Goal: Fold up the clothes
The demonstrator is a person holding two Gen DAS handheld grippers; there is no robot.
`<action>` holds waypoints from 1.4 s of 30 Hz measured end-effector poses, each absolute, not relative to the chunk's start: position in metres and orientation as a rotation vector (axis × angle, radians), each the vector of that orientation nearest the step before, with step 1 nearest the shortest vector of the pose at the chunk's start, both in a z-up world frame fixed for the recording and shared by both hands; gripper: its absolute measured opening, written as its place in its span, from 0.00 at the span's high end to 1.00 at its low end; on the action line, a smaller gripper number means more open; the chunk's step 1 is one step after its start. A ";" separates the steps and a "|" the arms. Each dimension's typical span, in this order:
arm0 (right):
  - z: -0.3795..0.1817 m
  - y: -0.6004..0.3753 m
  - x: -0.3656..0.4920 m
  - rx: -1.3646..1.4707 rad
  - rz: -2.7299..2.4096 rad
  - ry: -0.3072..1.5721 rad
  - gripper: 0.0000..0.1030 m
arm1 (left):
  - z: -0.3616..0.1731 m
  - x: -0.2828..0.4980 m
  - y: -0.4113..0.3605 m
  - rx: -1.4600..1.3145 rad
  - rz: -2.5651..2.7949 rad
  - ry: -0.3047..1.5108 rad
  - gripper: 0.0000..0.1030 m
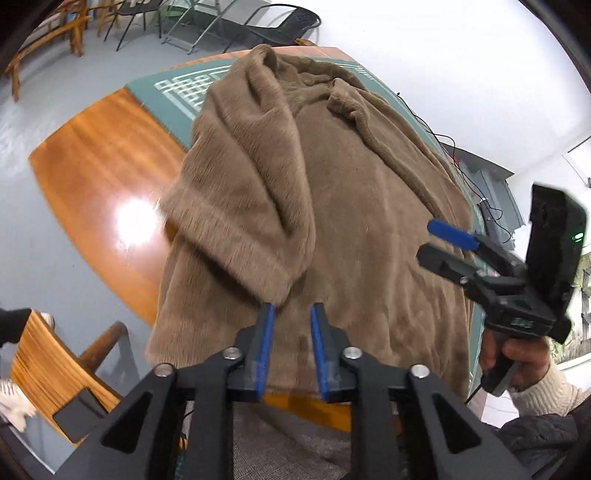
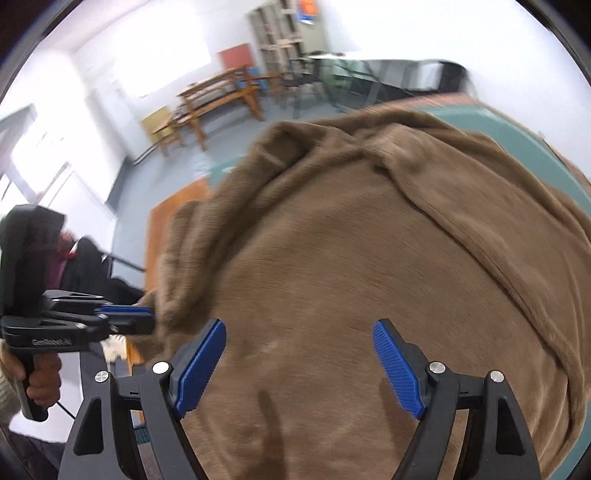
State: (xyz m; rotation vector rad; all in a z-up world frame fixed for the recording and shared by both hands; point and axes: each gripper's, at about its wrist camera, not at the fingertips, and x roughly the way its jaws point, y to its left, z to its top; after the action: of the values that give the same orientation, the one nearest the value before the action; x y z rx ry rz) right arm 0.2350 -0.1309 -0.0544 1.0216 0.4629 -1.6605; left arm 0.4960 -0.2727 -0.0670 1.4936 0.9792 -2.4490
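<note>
Brown fleece garment [image 1: 332,206] spread over the table [image 1: 103,155], covering most of a green mat [image 1: 166,92] and hanging past the near edge; one sleeve [image 1: 240,206] folded inward across the left side of the body, its cuff end just beyond the left gripper [image 1: 291,314]. Left gripper low over the near hem, jaws parted a little, blue pads empty; in the right wrist view its tips [image 2: 147,314] right at the fleece edge, contact hard to judge through blur. Right gripper [image 2: 299,343] above the middle of the garment, jaws spread wide, gripping nothing; seen from the left wrist as a black tool [image 1: 454,251] tilted over the right edge, held by a hand [image 1: 517,358] in a cream knit cuff. Collar area bunched at the far end; thin black cables [image 1: 454,147] trailing beside the mat on the right. Wooden chair [image 1: 59,369] near the table's left corner; benches [image 2: 221,96] and dark chairs [image 1: 273,26] by the far wall; grey floor.
</note>
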 end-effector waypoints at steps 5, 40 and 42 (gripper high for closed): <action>-0.037 -0.159 0.268 0.887 -1.511 0.470 0.19 | -0.067 0.521 -0.272 1.444 -2.396 1.028 0.76; -0.076 -0.265 0.330 0.741 -1.172 0.733 0.19 | -0.069 0.561 -0.288 1.304 -2.300 1.124 0.70; -0.095 -0.277 0.330 0.816 -1.132 0.727 0.19 | -0.070 0.563 -0.290 1.295 -2.283 1.137 0.70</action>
State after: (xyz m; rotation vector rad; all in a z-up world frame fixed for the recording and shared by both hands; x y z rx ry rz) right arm 0.3296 -0.2775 -0.0953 0.8159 0.7271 -1.1318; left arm 0.5635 -0.2898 -0.0703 1.2951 1.1375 -2.2826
